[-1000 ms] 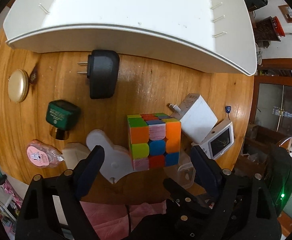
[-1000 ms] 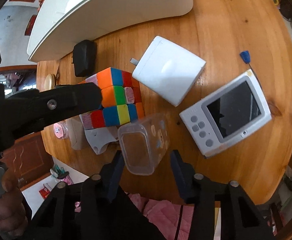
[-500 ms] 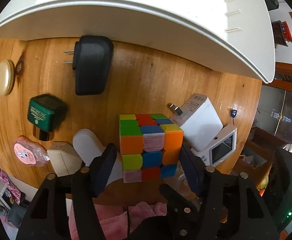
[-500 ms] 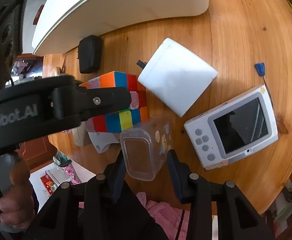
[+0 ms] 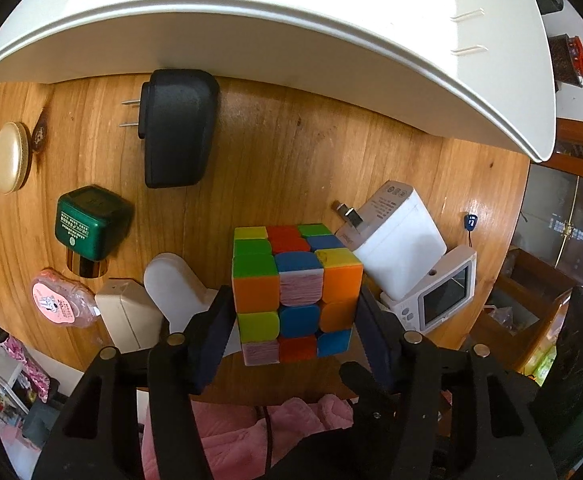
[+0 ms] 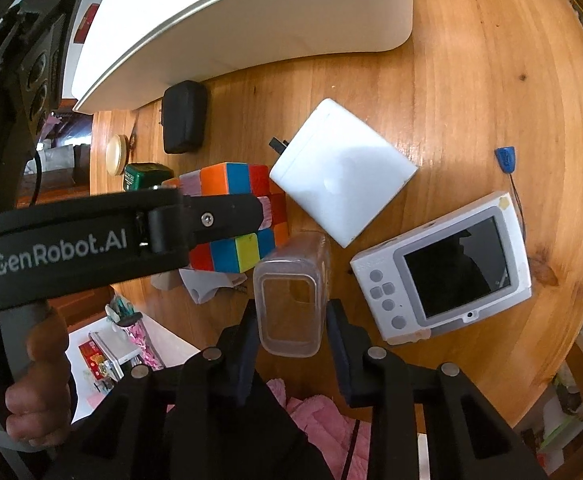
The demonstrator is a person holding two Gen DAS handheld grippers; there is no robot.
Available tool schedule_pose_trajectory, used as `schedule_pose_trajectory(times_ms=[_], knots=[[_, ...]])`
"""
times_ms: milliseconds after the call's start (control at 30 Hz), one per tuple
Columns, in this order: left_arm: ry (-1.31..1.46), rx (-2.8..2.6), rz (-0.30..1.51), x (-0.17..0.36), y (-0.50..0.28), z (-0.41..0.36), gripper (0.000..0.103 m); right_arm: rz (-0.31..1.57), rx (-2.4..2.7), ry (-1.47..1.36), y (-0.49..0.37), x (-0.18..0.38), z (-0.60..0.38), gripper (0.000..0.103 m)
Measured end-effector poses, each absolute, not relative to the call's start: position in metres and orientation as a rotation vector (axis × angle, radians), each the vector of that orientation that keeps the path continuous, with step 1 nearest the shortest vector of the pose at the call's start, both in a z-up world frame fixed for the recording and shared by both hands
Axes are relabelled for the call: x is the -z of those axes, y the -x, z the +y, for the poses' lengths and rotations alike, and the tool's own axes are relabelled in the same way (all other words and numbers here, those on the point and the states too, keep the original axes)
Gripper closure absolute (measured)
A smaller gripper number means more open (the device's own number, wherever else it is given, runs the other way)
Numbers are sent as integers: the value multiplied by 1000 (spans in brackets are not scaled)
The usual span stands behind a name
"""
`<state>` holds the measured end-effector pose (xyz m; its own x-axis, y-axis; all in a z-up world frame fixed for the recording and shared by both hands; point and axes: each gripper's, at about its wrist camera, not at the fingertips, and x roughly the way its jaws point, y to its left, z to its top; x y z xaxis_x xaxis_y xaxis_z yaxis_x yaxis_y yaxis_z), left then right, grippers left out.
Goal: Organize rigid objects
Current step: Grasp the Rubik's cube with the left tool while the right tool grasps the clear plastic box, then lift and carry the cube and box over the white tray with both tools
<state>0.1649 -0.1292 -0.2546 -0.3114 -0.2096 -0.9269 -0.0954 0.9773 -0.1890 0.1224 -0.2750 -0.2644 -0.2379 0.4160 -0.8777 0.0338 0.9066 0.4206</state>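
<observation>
1. Since a second ago both grippers have pushed in: the left gripper [image 5: 295, 316] now has its fingers down either side of the cube [image 5: 296, 293], and the right one went from wide apart to nearly touching the clear box [image 6: 291, 295].
2. Left view: fingers pressed on the cube's sides, cube sitting on the wood table [image 5: 291, 152] near the white tray [image 5: 251, 28]. White charger [image 5: 397, 246] just right of it, black adapter [image 5: 177, 128] further back.
3. Right view: right gripper [image 6: 292, 320] straddles the clear box at the table's near edge; can't tell if it's really clamped. Handheld console [image 6: 447, 268] sits to the right.
</observation>
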Motion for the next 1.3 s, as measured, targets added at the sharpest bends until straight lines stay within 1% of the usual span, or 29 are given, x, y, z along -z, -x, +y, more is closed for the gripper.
schedule_pose_trajectory(times_ms=[233,433,700,833,1000,1300], knots=[[225,113,1865,243,-160,-136,40,1774,-391,-335,-125,254,-277,72],[242,145,1813,213,-158,-127,40,1735,-417,-301,-128,239,-271,72],[272,142,1691,170,-150,-98,40,1638,-465,-249,-130,210,-259,72],[300,146,1595,145,-145,-81,40,1551,-499,-231,-130,192,-251,72],[332,149,1443,117,-145,-71,40,1397,-552,-195,-132,161,-243,72],[341,185,1146,86,-148,-54,40,1207,-598,-199,-140,137,-234,73]])
